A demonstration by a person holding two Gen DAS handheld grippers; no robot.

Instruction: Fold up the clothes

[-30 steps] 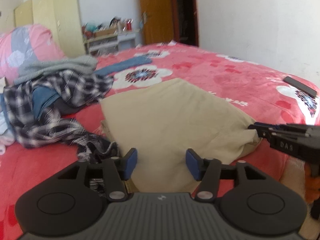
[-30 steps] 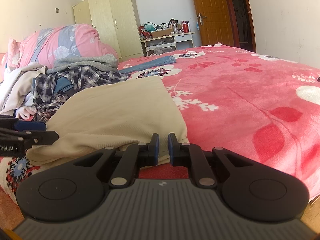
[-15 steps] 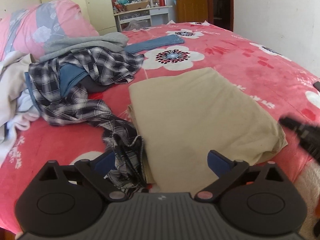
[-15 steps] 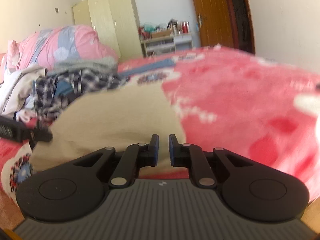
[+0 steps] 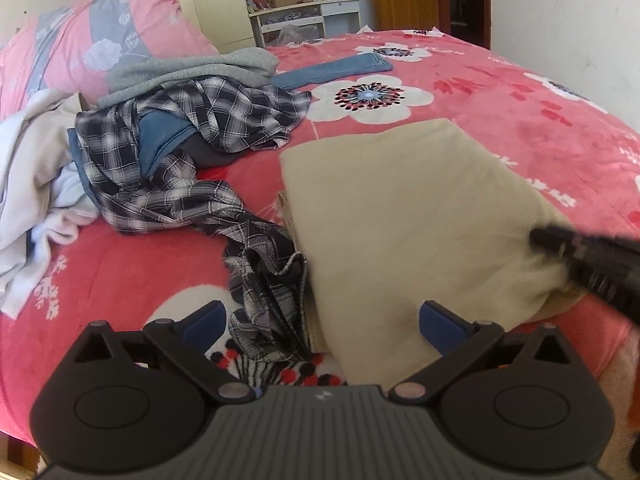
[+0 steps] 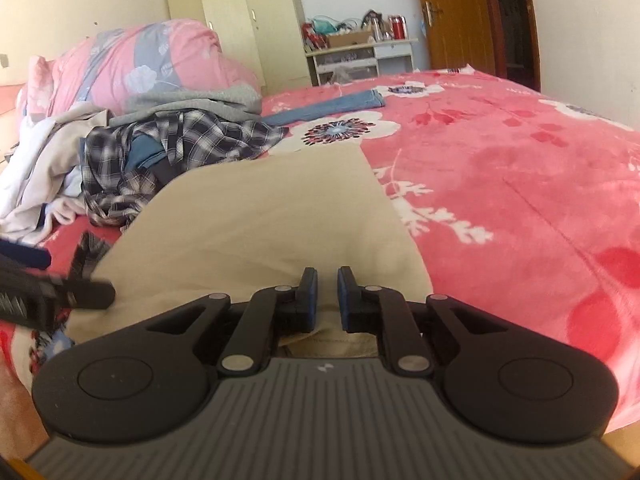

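Note:
A folded beige garment [image 5: 412,216] lies on the red flowered bed near its front edge; it also shows in the right wrist view [image 6: 260,216]. My left gripper [image 5: 320,322] is wide open and empty, raised over the garment's near left corner and a trailing plaid sleeve [image 5: 268,280]. My right gripper [image 6: 327,298] is nearly shut with a narrow gap, at the garment's near edge; whether cloth is pinched is unclear. The right gripper shows blurred in the left wrist view [image 5: 588,256] at the garment's right corner. The left gripper [image 6: 48,284] shows at the left in the right wrist view.
A pile of unfolded clothes sits to the left: a plaid shirt [image 5: 192,136], a grey garment [image 5: 192,72], white cloth [image 5: 28,184]. Folded jeans [image 5: 340,68] lie further back. A pink pillow [image 5: 100,40], wardrobe, desk [image 5: 308,16] and door stand behind.
My left gripper has opened wide, risen and swung left, so the clothes pile shows more. The right gripper's jaws have parted slightly at the garment's near edge.

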